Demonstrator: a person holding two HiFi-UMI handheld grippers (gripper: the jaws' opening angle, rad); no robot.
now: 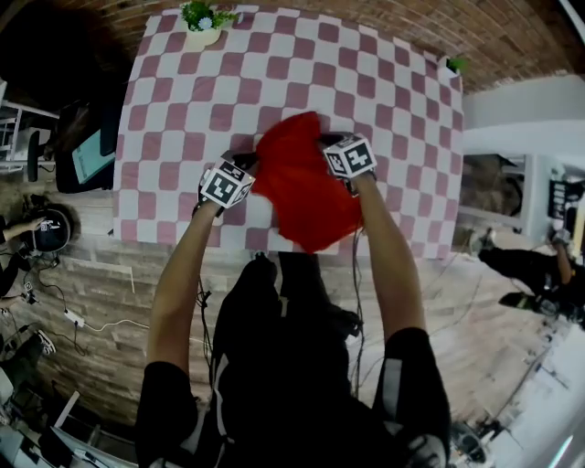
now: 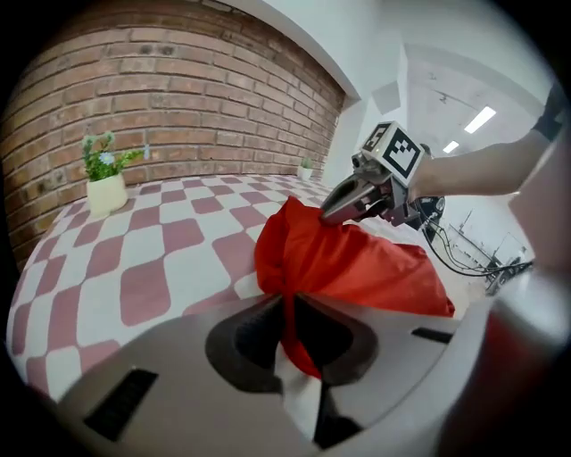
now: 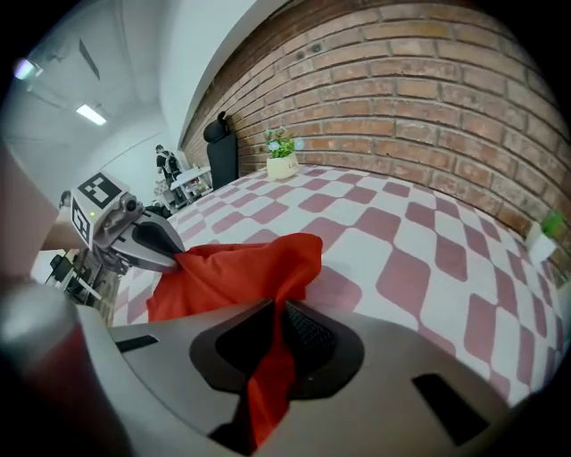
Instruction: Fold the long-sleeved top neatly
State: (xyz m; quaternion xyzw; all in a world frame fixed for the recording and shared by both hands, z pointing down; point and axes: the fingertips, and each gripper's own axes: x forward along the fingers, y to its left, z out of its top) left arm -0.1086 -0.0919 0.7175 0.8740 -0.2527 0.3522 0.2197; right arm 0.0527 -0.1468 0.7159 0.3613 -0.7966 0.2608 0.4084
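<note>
The red long-sleeved top (image 1: 303,183) hangs bunched between both grippers, part over the checked tablecloth (image 1: 183,101) and part draped past the table's near edge. My left gripper (image 1: 245,164) is shut on the red top (image 2: 348,263) at its left side, with the cloth pinched between the jaws. My right gripper (image 1: 329,142) is shut on the red top (image 3: 236,272) at its right side, a strip of fabric trailing down through the jaws. In the left gripper view the right gripper (image 2: 335,210) bites the far corner. In the right gripper view the left gripper (image 3: 174,254) holds the opposite corner.
A white pot with a green plant (image 1: 203,26) stands at the table's far edge, and a smaller plant (image 1: 452,66) at the far right corner. A brick wall (image 3: 428,54) runs behind the table. A chair and monitor (image 1: 87,146) sit left of the table.
</note>
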